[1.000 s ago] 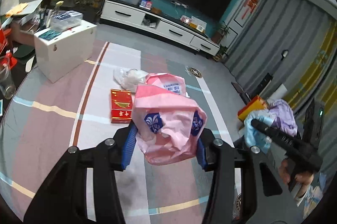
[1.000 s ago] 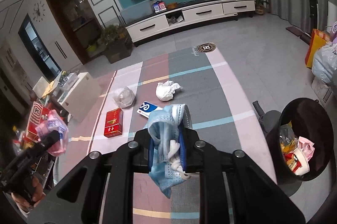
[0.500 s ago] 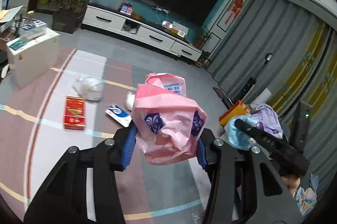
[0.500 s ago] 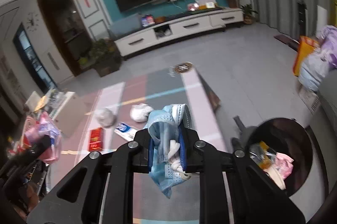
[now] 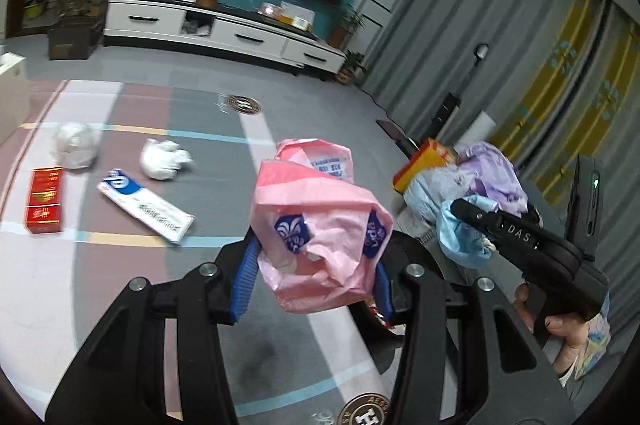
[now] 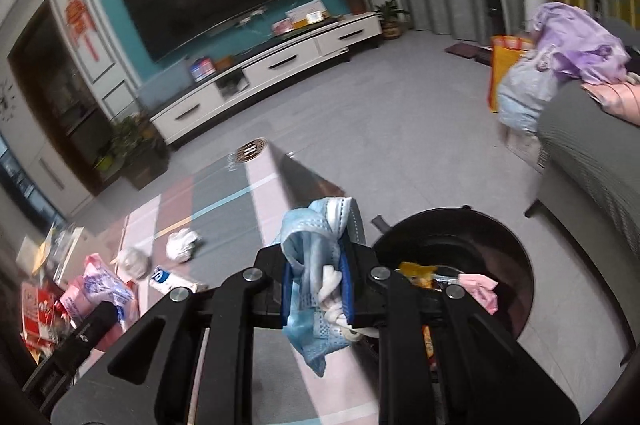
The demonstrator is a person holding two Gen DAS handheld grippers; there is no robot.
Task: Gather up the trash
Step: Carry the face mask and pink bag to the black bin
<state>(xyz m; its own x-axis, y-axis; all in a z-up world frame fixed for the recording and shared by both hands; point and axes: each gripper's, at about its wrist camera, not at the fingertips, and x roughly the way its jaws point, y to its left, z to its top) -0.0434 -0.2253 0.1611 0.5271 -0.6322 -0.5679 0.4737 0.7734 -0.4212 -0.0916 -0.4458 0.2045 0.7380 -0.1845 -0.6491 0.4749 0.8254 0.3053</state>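
My left gripper [image 5: 316, 273] is shut on a crumpled pink plastic bag [image 5: 316, 233], held above the striped rug. My right gripper [image 6: 318, 289] is shut on a blue face mask [image 6: 316, 257]; in the left wrist view the right gripper [image 5: 460, 209] shows at the right with the mask [image 5: 460, 237] hanging from it. A black trash bin [image 6: 500, 245] with wrappers inside stands just right of the right gripper. On the rug lie a red box [image 5: 44, 201], a blue-and-white box [image 5: 146, 205], a white paper wad [image 5: 162, 161] and a clear plastic ball [image 5: 76, 145].
A grey sofa [image 6: 592, 161] stands at the right, with purple and blue bags [image 6: 560, 65] and an orange bag [image 6: 504, 61] beside it. A white TV cabinet [image 6: 280, 69] runs along the far wall. A hand [image 5: 560, 325] grips the right gripper's handle.
Both grippers swung to the right across the room with their loads still held. The bin has come much closer to the right gripper, and the floor litter has slid left in both views.
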